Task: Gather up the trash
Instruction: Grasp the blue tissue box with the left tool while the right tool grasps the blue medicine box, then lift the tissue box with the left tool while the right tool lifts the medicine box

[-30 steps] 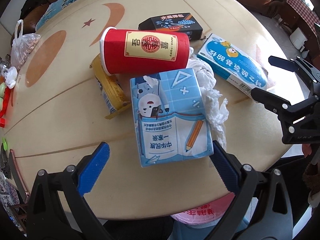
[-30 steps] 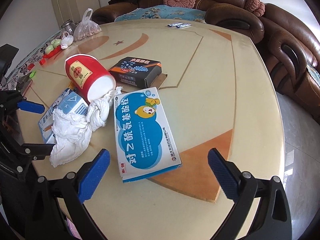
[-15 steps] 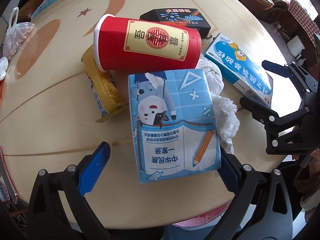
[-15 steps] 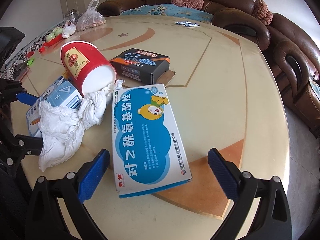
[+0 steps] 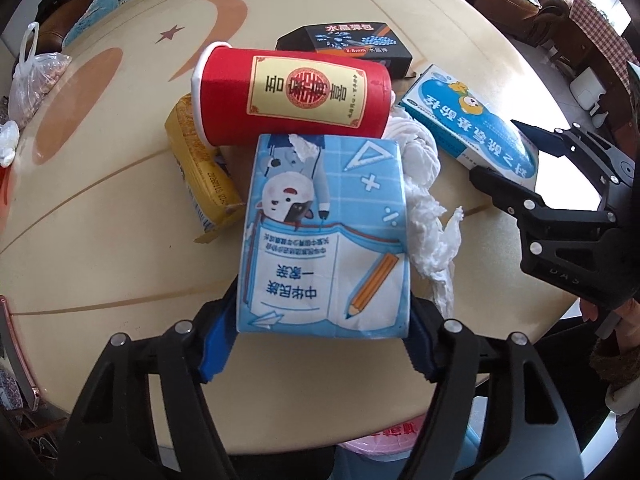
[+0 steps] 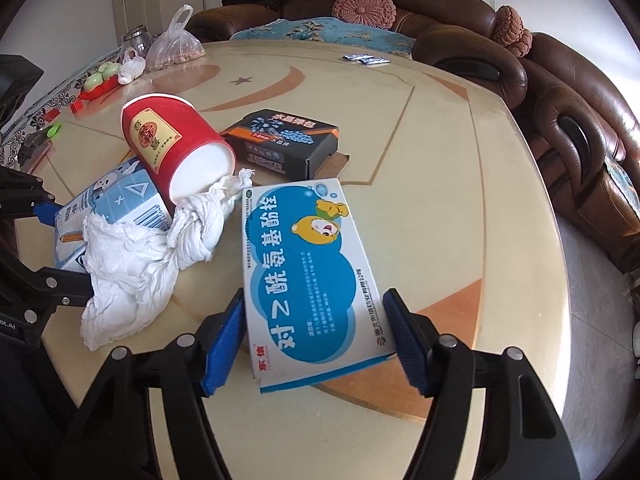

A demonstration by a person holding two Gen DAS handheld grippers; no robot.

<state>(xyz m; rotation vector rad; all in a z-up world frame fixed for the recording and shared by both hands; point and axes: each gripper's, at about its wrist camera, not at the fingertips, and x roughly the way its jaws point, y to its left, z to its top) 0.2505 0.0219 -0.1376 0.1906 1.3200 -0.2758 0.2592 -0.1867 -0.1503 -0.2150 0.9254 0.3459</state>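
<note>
Near the counter edge, left gripper fingers clamp the tissue pack; right gripper fingers bracket the medicine box, probably squeezing it, ready for lifting both.

Red cup with gold label; blue cartoon-printed tissue pack.

Home living room, brown leather sofa, cushions, round table

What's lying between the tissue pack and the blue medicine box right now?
The crumpled white tissue fills that stretch, lying against the tissue pack and short of the medicine box. The right wrist view shows it best.
</note>
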